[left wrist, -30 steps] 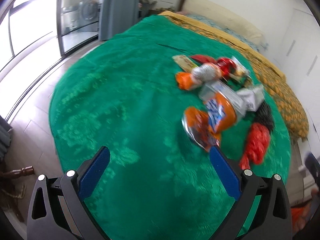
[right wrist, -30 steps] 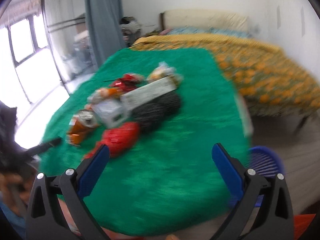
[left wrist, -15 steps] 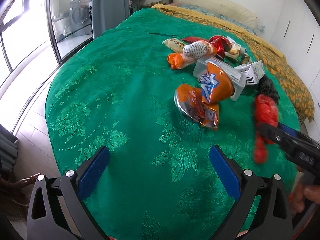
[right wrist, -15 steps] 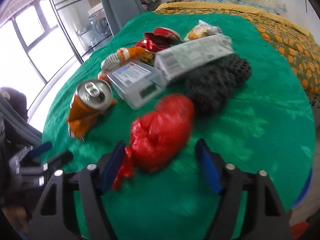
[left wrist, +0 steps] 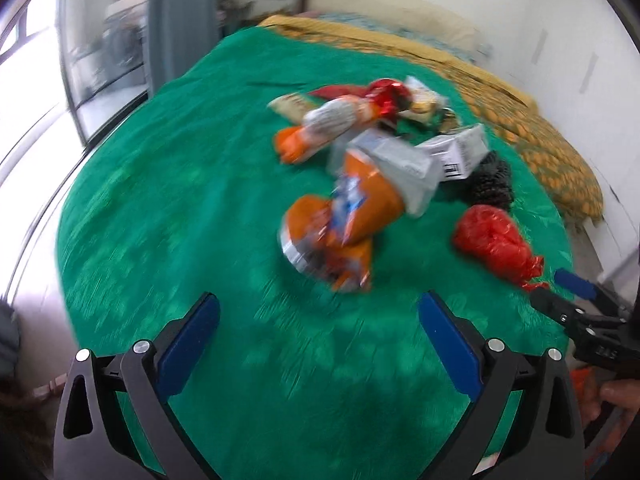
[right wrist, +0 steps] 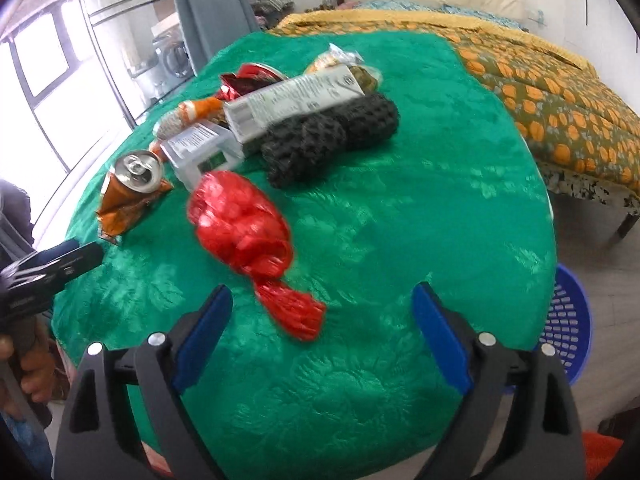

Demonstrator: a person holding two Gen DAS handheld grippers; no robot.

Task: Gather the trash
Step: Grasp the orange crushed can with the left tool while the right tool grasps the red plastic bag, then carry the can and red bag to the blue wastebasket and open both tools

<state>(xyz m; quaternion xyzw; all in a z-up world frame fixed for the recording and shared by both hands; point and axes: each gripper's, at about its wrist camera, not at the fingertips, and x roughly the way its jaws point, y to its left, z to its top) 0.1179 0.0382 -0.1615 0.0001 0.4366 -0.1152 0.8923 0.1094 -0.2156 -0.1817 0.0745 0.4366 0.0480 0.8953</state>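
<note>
A heap of trash lies on a round table with a green cloth [right wrist: 400,208]. A red crumpled plastic bag [right wrist: 244,224] lies nearest my right gripper [right wrist: 320,320], which is open and empty just short of the bag's tail. Behind it are a black mesh roll [right wrist: 328,136], a long silver packet [right wrist: 292,100], a grey box [right wrist: 200,152] and a crushed orange can [right wrist: 134,184]. My left gripper [left wrist: 316,332] is open and empty, short of the orange can and wrapper [left wrist: 340,232]. The red bag shows in the left wrist view [left wrist: 494,240].
A blue plastic basket [right wrist: 564,320] stands on the floor at the table's right edge. A bed with an orange-patterned cover [right wrist: 560,92] lies behind. A window and grey curtain [right wrist: 208,12] are at the left. More wrappers [left wrist: 352,116] lie at the heap's far side.
My right gripper has opened wider and drawn back from the red bag, which now lies ahead of the fingers. The left view has shifted slightly and blurred.
</note>
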